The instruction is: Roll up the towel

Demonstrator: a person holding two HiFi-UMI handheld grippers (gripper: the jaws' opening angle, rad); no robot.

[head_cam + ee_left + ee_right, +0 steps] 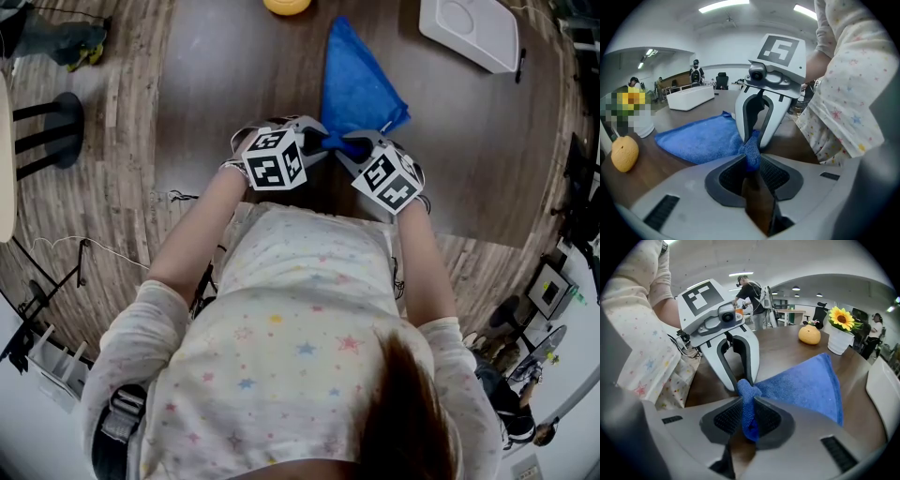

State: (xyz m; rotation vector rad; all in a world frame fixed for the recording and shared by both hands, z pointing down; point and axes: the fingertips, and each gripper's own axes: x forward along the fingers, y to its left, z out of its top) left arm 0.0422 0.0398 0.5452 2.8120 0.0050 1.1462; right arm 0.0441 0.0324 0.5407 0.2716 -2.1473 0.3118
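Lying on brown table (234,75), blue towel (361,84) is seen from head view, near end gathered between left gripper (322,143) and right gripper (350,148). Left gripper view: towel bunch pinched by jaws. Right gripper view: bunch likewise clamped between jaws.

Nubby cloth towel (356,89) (matt, terry-like) on smooth wood-grain table (234,84)

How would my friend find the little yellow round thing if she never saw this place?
Start at the big brown table. Past the far tip of the blue towel stands a white pot with a sunflower, and the yellow round thing sits beside it. It is the only small, plump, orange-yellow ball there, like a fruit.
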